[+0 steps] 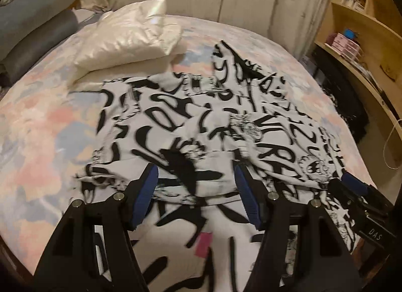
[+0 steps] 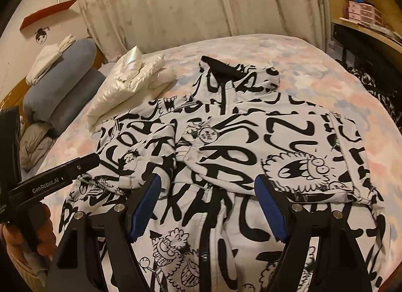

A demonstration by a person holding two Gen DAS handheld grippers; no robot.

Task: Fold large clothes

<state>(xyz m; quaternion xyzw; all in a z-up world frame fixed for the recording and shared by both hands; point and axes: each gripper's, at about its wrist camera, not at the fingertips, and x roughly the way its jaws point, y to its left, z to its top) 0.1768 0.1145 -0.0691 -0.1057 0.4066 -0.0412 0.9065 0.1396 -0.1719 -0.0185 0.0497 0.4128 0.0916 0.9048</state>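
Jaws of both grippers gape empty above the printed jacket, bare bedspread beyond.

A white jacket printed with black graffiti lettering lies spread on the pastel patchwork bedspread, sleeves folded over its front. Behind-left of it sits a folded cream puffer jacket; blue-grey pillows lie further left

A bed covered with a pastel pink-and-blue sheet is seen under warm, dim light. Pale, mottled curtains are hung behind it. Grey-blue pillows are stacked at the left, and a wooden bookshelf is set at the right. A red wall shelf is mounted on the left wall.
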